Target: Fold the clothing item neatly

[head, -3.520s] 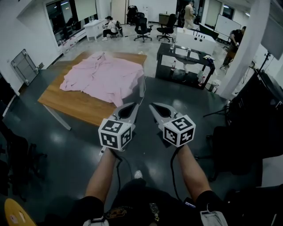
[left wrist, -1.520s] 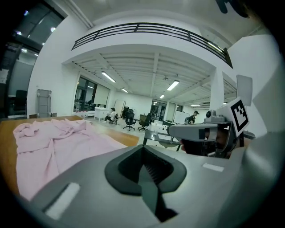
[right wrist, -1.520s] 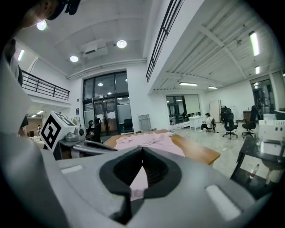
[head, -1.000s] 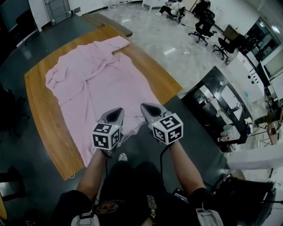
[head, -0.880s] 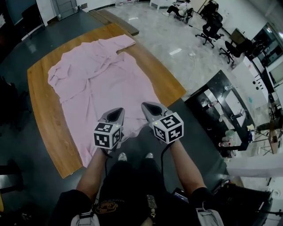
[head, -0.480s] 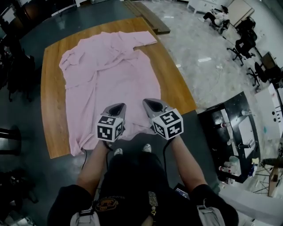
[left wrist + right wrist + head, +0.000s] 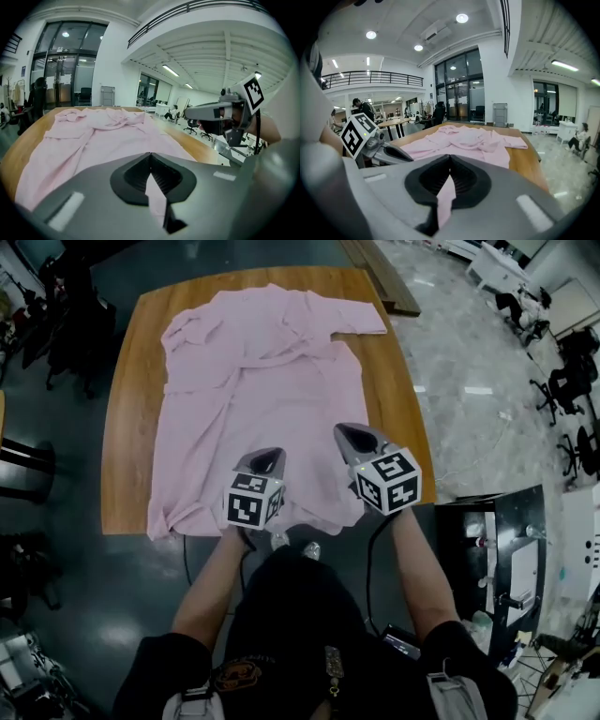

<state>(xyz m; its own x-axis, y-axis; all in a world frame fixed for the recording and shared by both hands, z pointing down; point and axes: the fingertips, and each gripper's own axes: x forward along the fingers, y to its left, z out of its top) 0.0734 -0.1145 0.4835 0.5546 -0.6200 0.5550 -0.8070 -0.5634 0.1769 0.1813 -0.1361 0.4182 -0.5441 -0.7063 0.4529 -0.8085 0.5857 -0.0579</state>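
The pink garment covers most of the wooden table, leaving bare wood strips along its 9 and 3 o'clock edges. Open floor lies at the table's 7 o'clock. A black desk crowds 4 o'clock and dark furniture 10 o'clock.

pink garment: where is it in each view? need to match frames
Head view: pink garment upper centre, spread over the wooden table.
Left gripper view: left and centre.
Right gripper view: centre.
Shared landmark: the wooden table's bare edge.
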